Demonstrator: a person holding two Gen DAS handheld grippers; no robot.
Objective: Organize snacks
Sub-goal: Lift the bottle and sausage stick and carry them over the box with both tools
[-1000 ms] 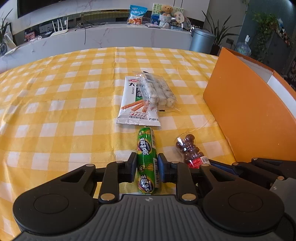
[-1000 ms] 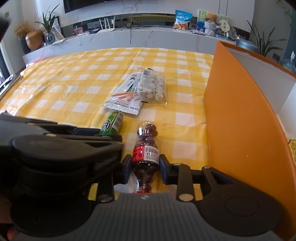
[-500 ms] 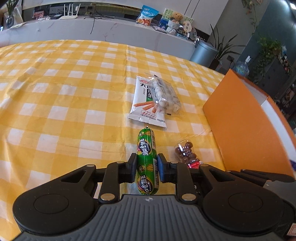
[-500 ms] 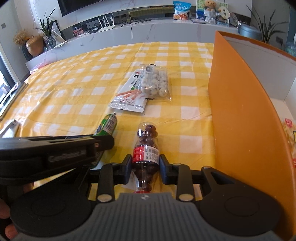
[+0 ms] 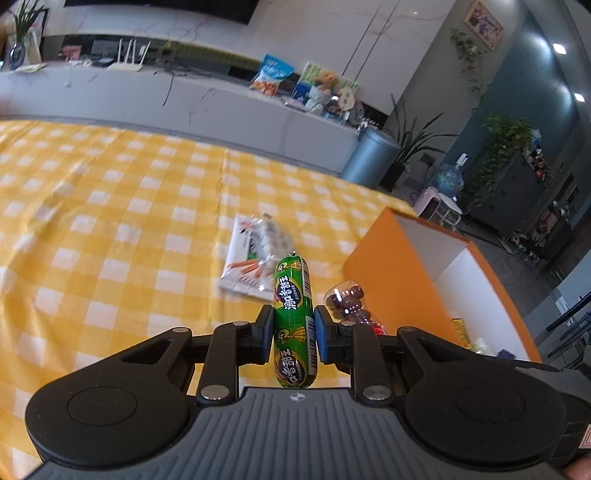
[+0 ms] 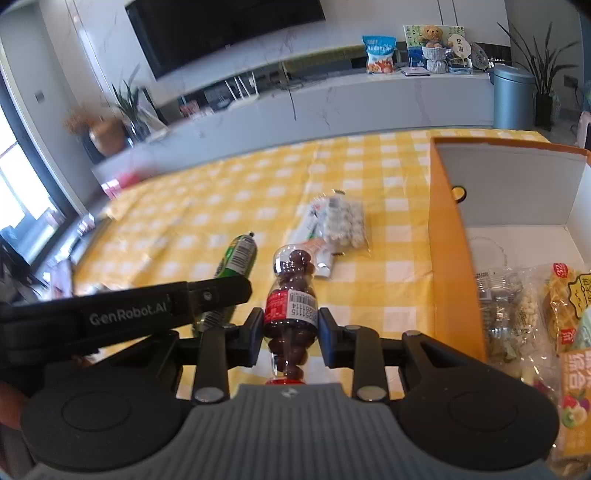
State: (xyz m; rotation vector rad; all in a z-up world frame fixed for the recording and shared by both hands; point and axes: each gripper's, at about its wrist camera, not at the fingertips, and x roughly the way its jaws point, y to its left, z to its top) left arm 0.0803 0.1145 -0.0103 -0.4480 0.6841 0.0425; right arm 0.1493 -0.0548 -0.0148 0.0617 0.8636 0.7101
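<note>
Overhead, my left tongs (image 5: 294, 333) clamped the green sausage (image 5: 293, 317), pointing far; my right tongs (image 6: 290, 334) clamped the candy bottle (image 6: 292, 310) likewise, left of the orange box (image 6: 452, 273).

TV (image 6: 225, 29) on wall | bin (image 6: 513, 96) beside potted plant (image 6: 543, 70) | teddy bear (image 6: 433, 35) on counter | router (image 5: 129, 61) on counter

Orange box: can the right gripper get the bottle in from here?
Probably yes. The right gripper holds the chocolate bottle clamped beside the orange box, whose top is open, with nothing between.
</note>
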